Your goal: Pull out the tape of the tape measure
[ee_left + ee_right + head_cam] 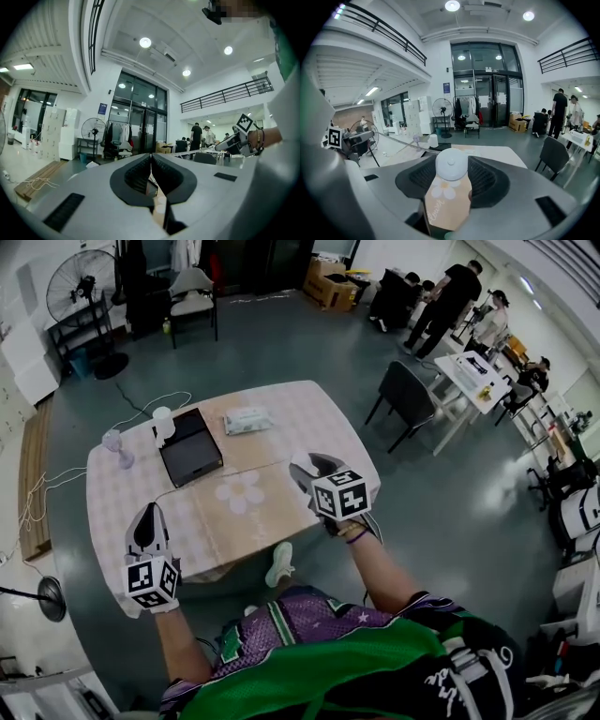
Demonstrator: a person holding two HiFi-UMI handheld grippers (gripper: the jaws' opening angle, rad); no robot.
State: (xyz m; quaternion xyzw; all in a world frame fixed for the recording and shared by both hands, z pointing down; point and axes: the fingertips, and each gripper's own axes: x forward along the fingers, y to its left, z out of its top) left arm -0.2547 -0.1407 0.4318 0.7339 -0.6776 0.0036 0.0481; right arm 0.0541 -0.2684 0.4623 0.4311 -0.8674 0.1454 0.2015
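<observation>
A small round white tape measure (pixel 451 164) with a centre knob sits between the dark pads of my right gripper (pixel 451 169), which is shut on it. In the head view that right gripper (pixel 312 468) hangs over the table's near right part, and the case is mostly hidden by the jaws. My left gripper (pixel 147 517) is over the table's near left edge; its jaws meet with nothing showing between them (pixel 151 157). No pulled-out tape shows between the two grippers. Each gripper view shows the other gripper to the side, the left gripper (pixel 351 138) and the right gripper (pixel 234 140).
The table (pixel 281 404) has a checked cloth with a flower print (pixel 241 491). On it lie a black flat case (pixel 190 448), a white packet (pixel 247 420), a white cup (pixel 163 420) and a clear glass (pixel 114 442). A dark chair (pixel 408 399) stands right; several people stand far right.
</observation>
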